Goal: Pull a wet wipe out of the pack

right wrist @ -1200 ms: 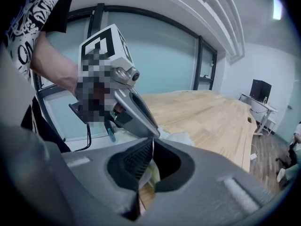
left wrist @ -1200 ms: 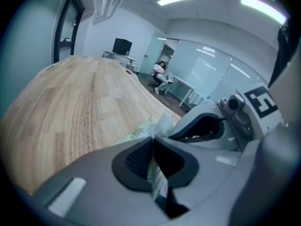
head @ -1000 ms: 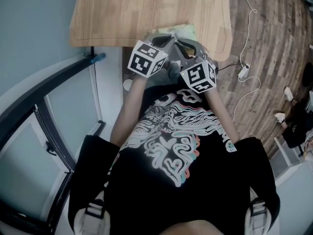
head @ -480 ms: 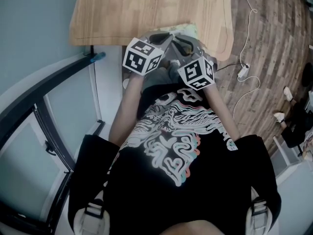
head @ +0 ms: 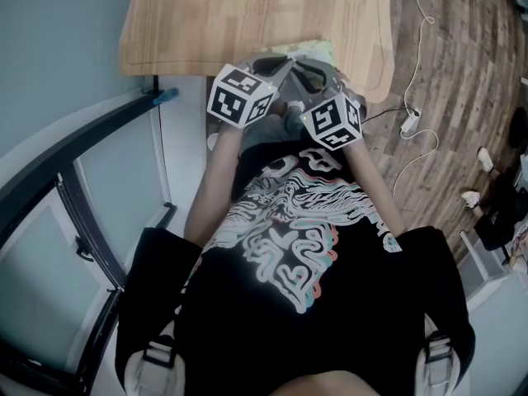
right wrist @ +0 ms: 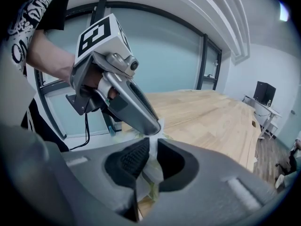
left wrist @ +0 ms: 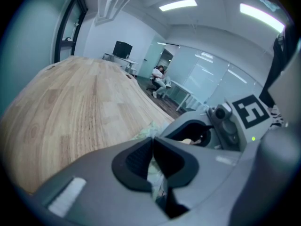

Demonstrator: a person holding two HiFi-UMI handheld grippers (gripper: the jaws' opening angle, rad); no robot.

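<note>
1. Head view, both tools together: the left gripper (head: 276, 68) and the right gripper (head: 312, 79) converge tip to tip. They lie above the person's black printed T-shirt (head: 289, 246). Their marker cubes hide the jaws from this camera.
2. Head view only: the pale green soft wet-wipe pack (head: 318, 49) lies just beyond both sets of tips. It sits on the near edge of the light wooden table (head: 247, 15).
3. Left gripper view only: the tabletop runs away ahead of the jaws. The right gripper's grey body crowds in from the right, close beside the left one. A sliver of the pack shows just past the left tips.
4. Right gripper view only: the left gripper's tapered nose enters from the upper left, gripped by the person's hand (right wrist: 94, 86). Its tip meets a white point of material directly above the right pads.
5. Left gripper: the jaws are pressed together. Only a thin fold of the pack's pale material shows in the slit between the black pads.
6. Right gripper: the jaws are nearly together. The narrow gap is filled by the thin white wet wipe (right wrist: 153, 171), which the pads pinch. The sheet hangs on below the pads, with yellow-green pack material beneath it.
</note>
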